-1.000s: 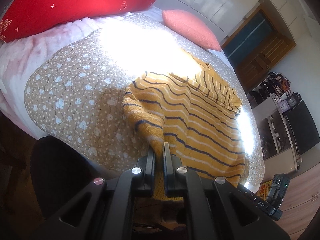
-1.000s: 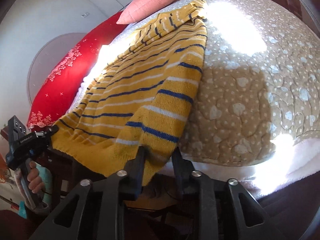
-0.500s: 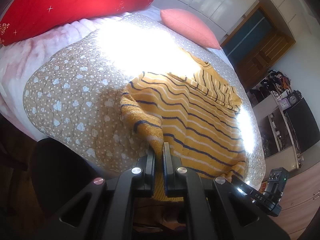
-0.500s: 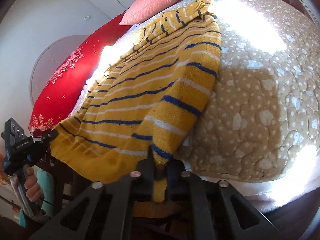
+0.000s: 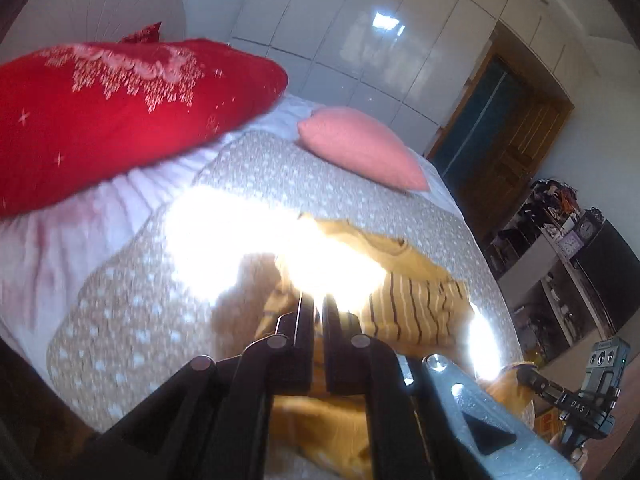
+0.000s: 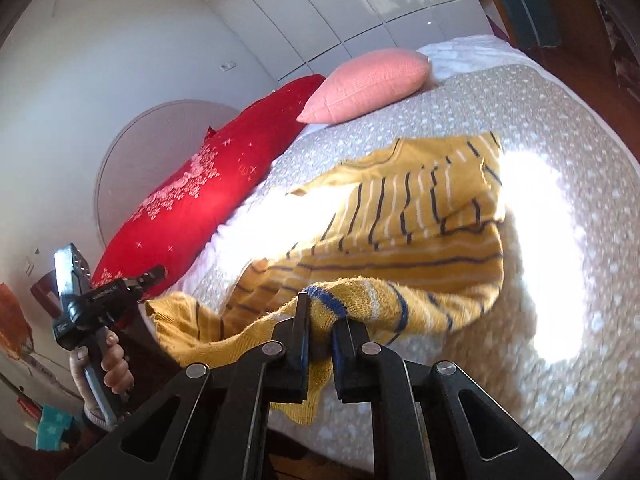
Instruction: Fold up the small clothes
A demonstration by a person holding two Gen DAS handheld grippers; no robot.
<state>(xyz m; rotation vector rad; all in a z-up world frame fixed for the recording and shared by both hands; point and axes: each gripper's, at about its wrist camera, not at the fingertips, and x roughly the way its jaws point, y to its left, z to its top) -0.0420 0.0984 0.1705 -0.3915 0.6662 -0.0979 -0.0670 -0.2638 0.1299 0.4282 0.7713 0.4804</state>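
Tongs first: my right gripper, bottom centre of the right wrist view, is clamped on the knit hem of the yellow striped sweater, w/ fabric bunched between the fingers. My left gripper, bottom centre of the left wrist view, has its fingers nearly together w/ yellow knit showing in the slit and below it, so it's pinching the sweater too.

Hem hangs lifted between both tongs, sagging in the middle. In the right wrist view my left hand shows at lower left, wrapped round the other gripper's handle, w/ a sweater corner draped just beside its tip.

Further out, the rest of the sweater lies rumpled on the beige dotted quilt, centre frame, collar end pointing toward the pillows. Sun patch washes out part of it and the quilt right of it.

Beyond that, upper centre: pink cushion resting on the quilt's far edge. Red pillow sits left of it, on the white sheet. White cupboard doors fill the back wall; wooden door at upper right of the left wrist view.
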